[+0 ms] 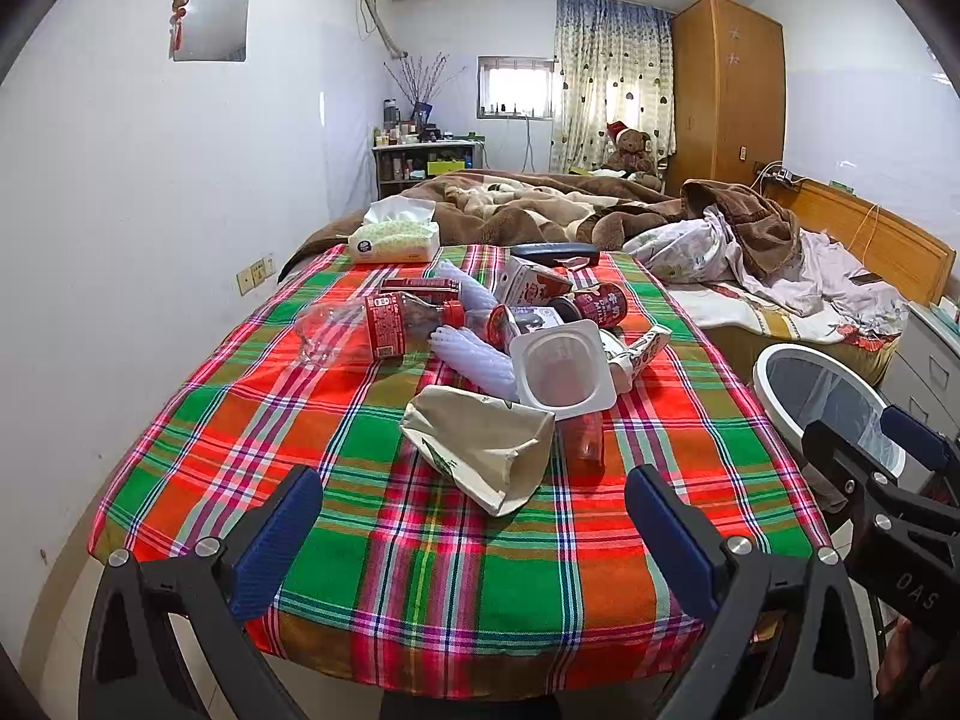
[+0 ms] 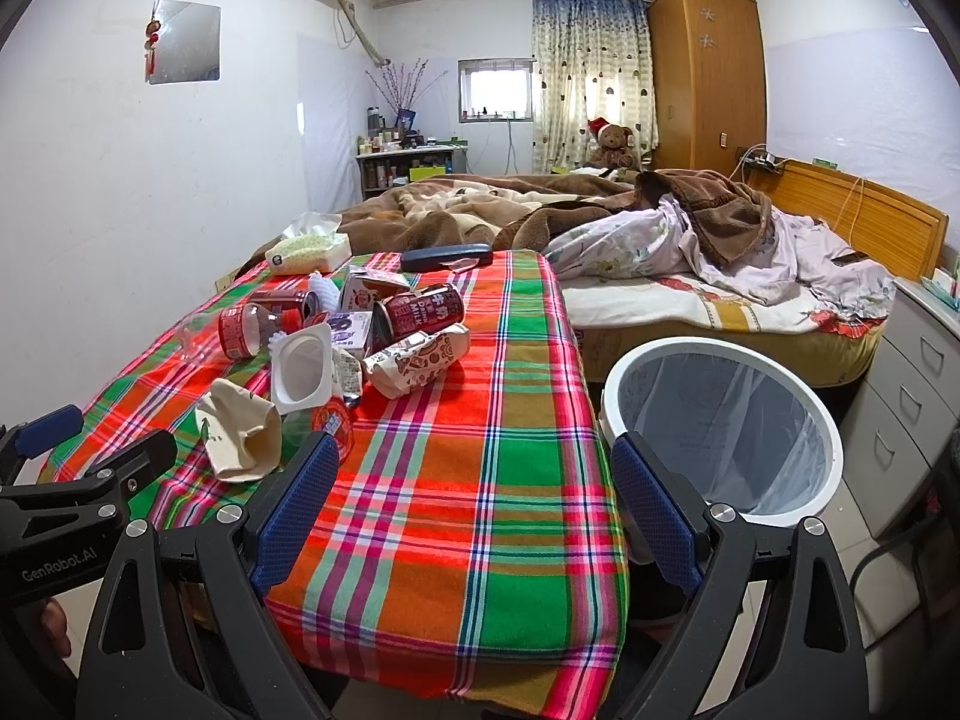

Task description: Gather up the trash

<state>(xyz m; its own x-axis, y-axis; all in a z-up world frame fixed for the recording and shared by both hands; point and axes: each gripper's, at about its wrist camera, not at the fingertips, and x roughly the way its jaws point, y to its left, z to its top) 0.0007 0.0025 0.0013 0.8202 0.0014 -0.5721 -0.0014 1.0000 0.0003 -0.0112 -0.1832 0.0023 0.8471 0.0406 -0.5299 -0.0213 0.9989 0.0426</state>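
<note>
We judge nothing collected yet: trash pile (image 1: 504,348) lies ahead of our left gripper (image 1: 474,534), jaws wide, empty; right gripper (image 2: 474,498) wide too, bin (image 2: 720,420) just beyond its right finger, looks empty.

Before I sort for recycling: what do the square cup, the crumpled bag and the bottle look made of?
Square cup: thin white plastic, smooth, slightly glossy rim. Crumpled bag: paper, likely; matte beige, sharp creases, open mouth holding its shape. Bottle: clear plastic, see-through and dented, with a red label and a red cap.
</note>
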